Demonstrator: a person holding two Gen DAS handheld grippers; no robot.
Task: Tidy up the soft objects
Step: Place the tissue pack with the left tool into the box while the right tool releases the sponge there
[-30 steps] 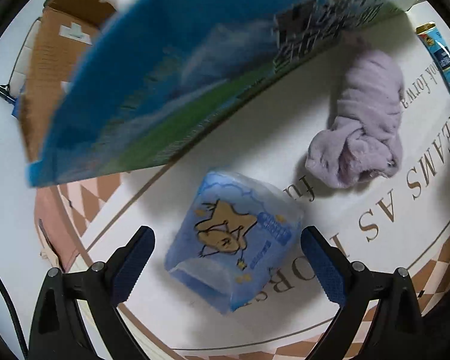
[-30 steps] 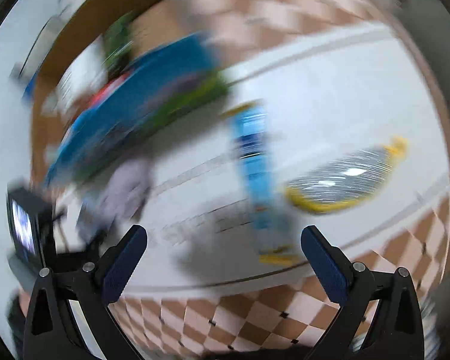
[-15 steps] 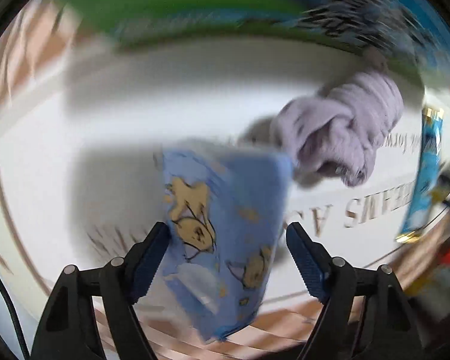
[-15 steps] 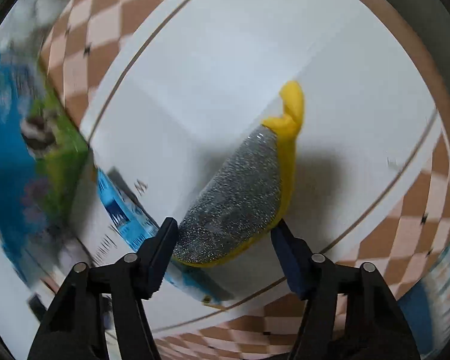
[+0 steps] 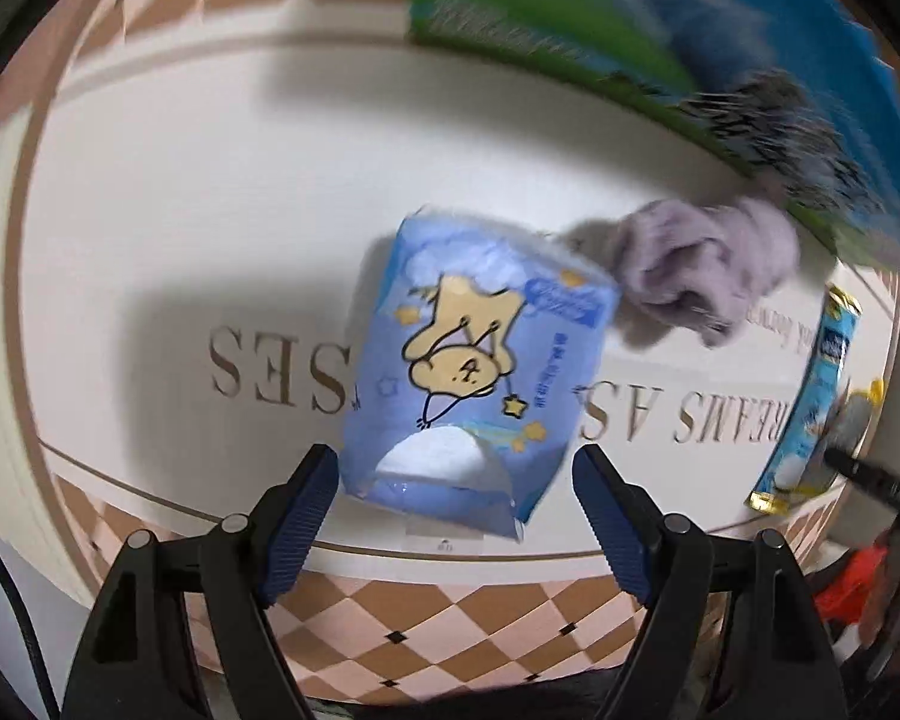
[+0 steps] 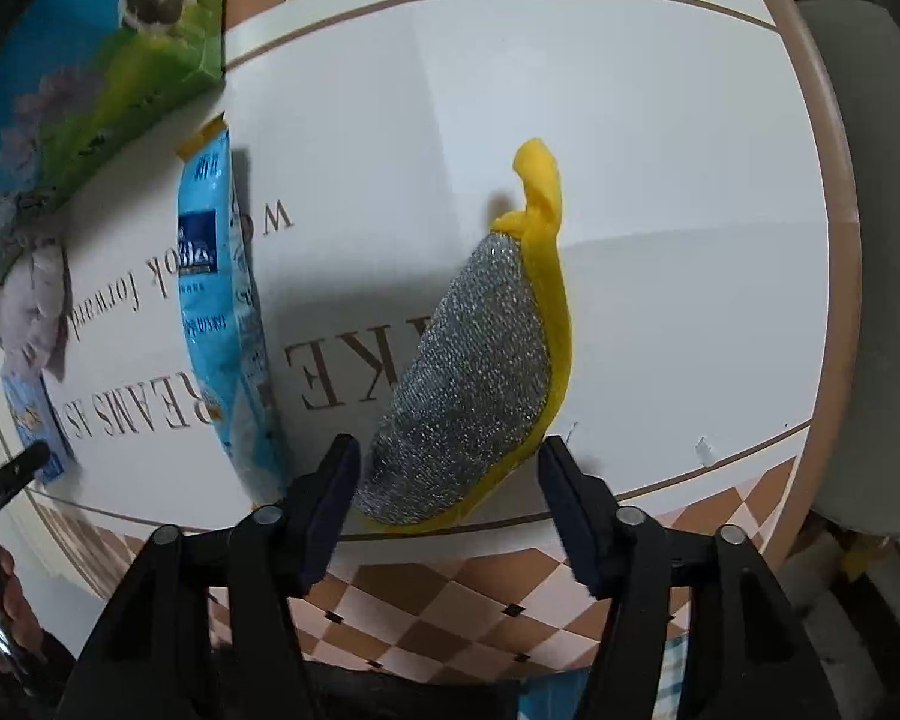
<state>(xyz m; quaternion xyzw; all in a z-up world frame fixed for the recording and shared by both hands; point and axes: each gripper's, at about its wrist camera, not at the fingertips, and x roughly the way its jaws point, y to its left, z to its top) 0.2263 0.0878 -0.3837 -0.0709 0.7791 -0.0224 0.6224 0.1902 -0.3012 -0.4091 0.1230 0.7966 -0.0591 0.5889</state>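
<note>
Both jaws narrower, closer around tissue pack [image 5: 474, 372] and scourer [image 6: 480, 372].

Big blue-green bag [image 5: 720, 48] motion-blurred, cut off by top edge. Tissue pack [image 6: 30, 420] in right view mostly cropped, print unreadable.

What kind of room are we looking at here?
Probably a home, at a table under a printed tablecloth with a checkered border. On it lie household things: a scouring sponge, a pack of tissues and a lilac cloth.

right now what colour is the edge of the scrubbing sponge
Yellow, around a glittery silver mesh face on the scrubbing sponge; clearest in the right wrist view.
</note>
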